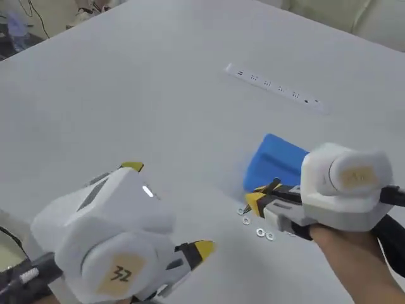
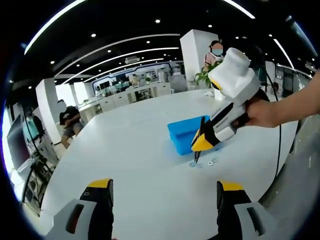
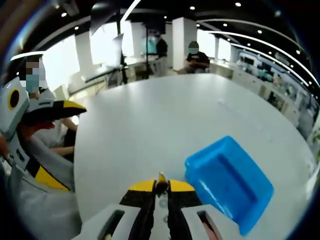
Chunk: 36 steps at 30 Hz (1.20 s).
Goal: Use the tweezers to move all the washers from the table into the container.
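White surface (image 1: 158, 95) stretches through an open office under rows of ceiling lights, with a white power strip (image 1: 275, 88) lying far back on it. Toward its near right side sits the blue container (image 1: 275, 161), a shallow rectangular tray standing open side up.

Right claw (image 1: 256, 199) has its jaws pressed together on the tweezers (image 2: 199, 145). From the left gripper view these stand steeply, their long axis close to upright: the back end rises above the yellow jaw tips and the points aim down at the surface. The right gripper view shows the slim tweezers between that claw's two yellow tips, with the container just ahead and to the right.

Several washers (image 1: 260, 232), small silvery rings, lie flat on the surface in a loose cluster just in front of the container's near edge. They sit directly under the right claw, at the tweezer points; I cannot tell whether the points touch one.

Left claw (image 1: 168, 208) hangs well apart to the left, jaws spread wide with nothing between them.
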### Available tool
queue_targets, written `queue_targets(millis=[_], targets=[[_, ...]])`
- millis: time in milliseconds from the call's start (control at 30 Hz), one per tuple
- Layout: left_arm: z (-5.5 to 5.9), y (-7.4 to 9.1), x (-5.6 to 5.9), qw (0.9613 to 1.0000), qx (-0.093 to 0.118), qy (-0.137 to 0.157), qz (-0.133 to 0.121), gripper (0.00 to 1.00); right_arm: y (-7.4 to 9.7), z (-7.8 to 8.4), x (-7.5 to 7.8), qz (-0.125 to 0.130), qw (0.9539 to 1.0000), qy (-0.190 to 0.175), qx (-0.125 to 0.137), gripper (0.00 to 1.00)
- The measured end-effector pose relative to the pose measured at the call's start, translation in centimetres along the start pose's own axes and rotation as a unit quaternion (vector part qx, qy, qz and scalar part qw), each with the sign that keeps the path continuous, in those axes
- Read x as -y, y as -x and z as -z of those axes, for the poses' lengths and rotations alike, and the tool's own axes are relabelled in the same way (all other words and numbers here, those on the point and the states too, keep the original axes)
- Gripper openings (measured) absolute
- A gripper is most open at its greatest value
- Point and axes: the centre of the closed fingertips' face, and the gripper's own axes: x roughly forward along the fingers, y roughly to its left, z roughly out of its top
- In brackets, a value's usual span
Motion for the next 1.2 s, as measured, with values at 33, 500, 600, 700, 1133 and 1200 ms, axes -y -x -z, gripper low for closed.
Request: queue_targets(millis=[33, 500, 600, 700, 1133, 1200], targets=[[0.1, -0.1, 0.1, 1.0000, -0.002, 0.000, 0.002, 0.91, -0.2, 0.0, 0.0, -0.002, 1.0000, 0.000, -0.001, 0.04], [0.1, -0.3, 0.7, 0.9999, 0.002, -0.002, 0.013, 0.99, -1.2, 0.7, 0.2, 0.006, 0.9999, -0.006, -0.013, 0.05], [0.2, -0.3, 0.7, 0.9999, -0.001, -0.003, 0.012, 0.98, -1.2, 0.8, 0.2, 0.007, 0.9999, -0.007, -0.013, 0.05], [0.3, -0.4, 0.6, 0.9999, -0.004, -0.001, 0.011, 0.99, -1.4, 0.7, 0.3, 0.011, 0.9998, -0.011, -0.010, 0.04], [0.2, -0.3, 0.4, 1.0000, 0.000, 0.002, 0.007, 0.98, -0.4, -0.1, 0.4, 0.032, 0.9993, -0.017, 0.010, 0.04], [0.1, -0.3, 0.3, 1.0000, 0.003, 0.000, 0.006, 0.97, 0.3, -0.6, 0.5, 0.037, 0.9989, -0.021, 0.017, 0.04]])
